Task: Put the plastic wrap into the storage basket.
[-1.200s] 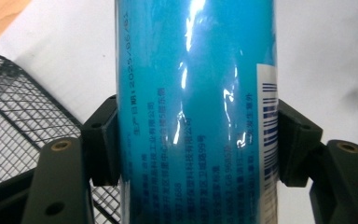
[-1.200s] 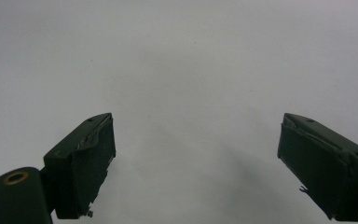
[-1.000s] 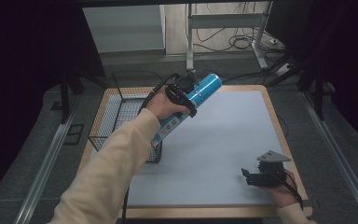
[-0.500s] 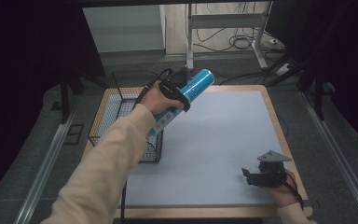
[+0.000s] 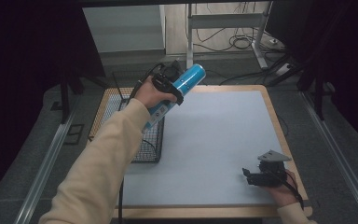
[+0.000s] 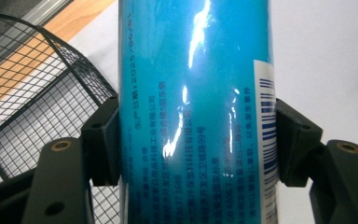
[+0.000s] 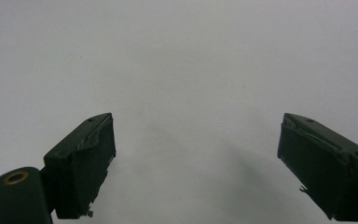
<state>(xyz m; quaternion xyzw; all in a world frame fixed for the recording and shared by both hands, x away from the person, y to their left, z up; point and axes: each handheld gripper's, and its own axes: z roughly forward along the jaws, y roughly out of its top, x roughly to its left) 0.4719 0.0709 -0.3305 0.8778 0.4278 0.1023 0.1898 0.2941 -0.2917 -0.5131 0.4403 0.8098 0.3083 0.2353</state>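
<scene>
A tall blue cylindrical can (image 5: 182,86) with printed text and a barcode (image 6: 193,112) is held tilted in the air over the table's far left. My left gripper (image 5: 168,85) is shut on its middle, both black jaws pressing its sides (image 6: 193,149). Below it stands a black wire basket (image 5: 147,140) at the left edge of the table; its mesh wall (image 6: 37,98) lies left of the can. My right gripper (image 5: 256,177) rests low near the table's front right corner, open (image 7: 196,163) with only the grey mat between its jaws.
A pale grey mat (image 5: 214,140) covers the wooden table (image 5: 279,121). Cables and metal frame legs (image 5: 242,42) lie on the floor behind the table. A metal rail (image 5: 46,158) runs along the left side.
My left gripper has carried the blue can leftward and slightly away, from over the mat toward the space above the wire basket. The right gripper has stayed put.
</scene>
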